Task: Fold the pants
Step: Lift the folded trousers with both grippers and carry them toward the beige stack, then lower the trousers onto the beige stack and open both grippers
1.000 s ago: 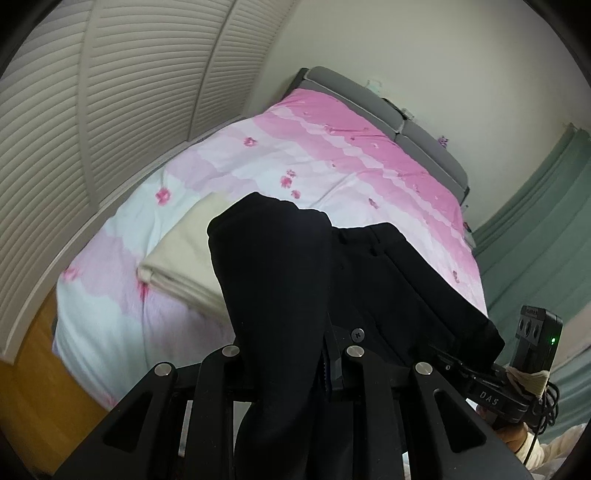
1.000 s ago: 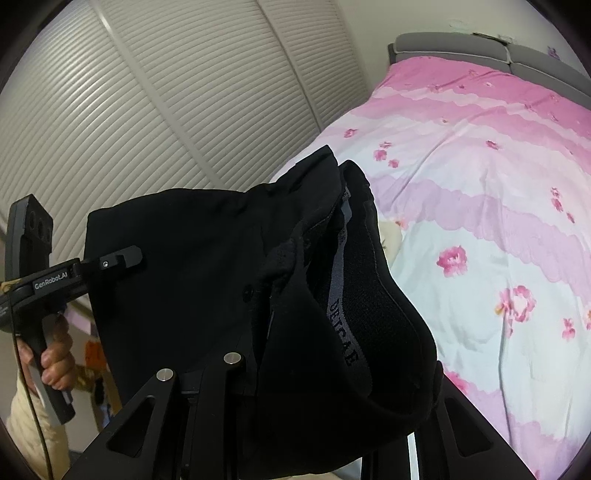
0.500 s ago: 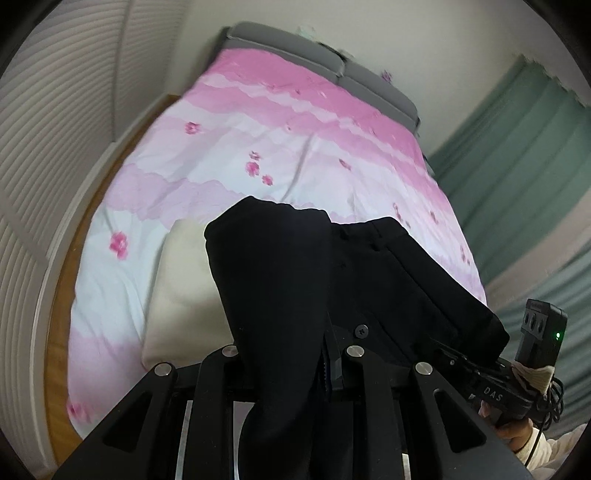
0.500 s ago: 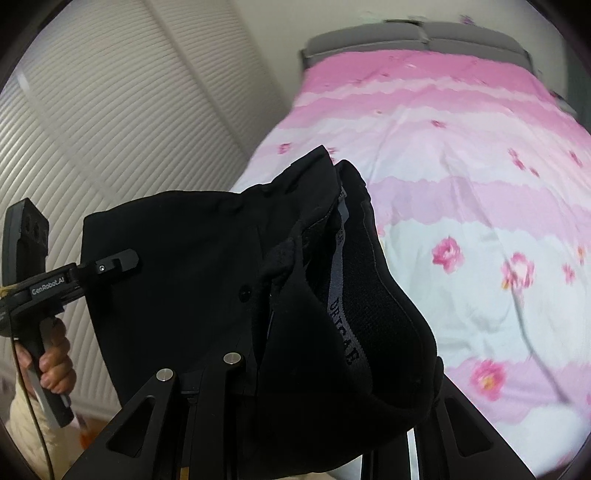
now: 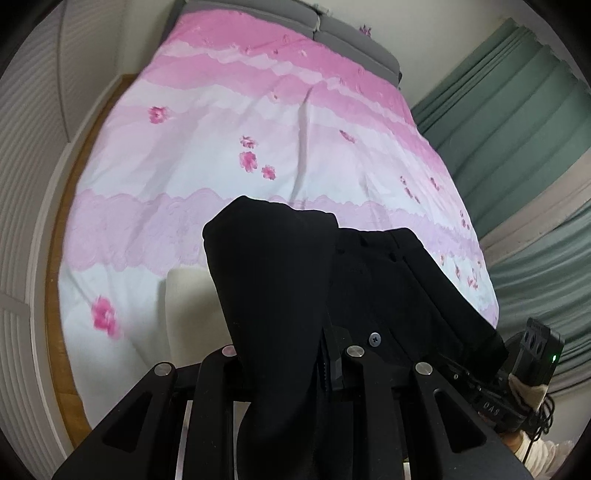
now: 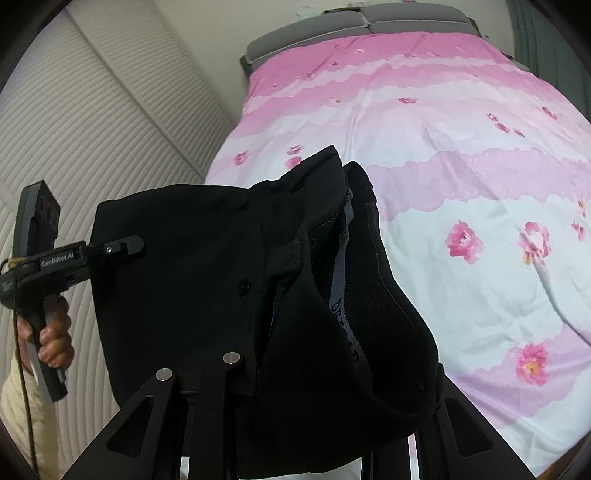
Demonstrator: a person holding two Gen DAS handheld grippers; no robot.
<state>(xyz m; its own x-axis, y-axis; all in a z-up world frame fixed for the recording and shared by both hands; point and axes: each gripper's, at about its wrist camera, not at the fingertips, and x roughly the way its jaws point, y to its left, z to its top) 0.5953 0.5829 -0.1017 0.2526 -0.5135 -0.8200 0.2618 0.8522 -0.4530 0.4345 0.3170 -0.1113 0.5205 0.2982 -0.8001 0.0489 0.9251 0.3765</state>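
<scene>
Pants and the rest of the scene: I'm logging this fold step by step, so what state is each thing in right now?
Pants: black, lifted off the bed, bunched, held at two spots on the waistband.
Left gripper: shut on the pants.
Right gripper: shut on the pants.
Bedspread: pink, spread over the bed, lightly creased.
Cream cloth: folded, lying on the bedspread.
Curtain: green, drawn.

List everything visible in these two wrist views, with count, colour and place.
pants: one, black, held up over the bed between both tongs
cloth: one, cream, folded, on the bed's near end
bed cover: one, pink and white, flowered
headboard: grey, far end
louvred doors: white, beside the bed
curtains: green, other side
left tongs: shut on pants
right tongs: shut on pants
hand: one, gripping the left handle
</scene>
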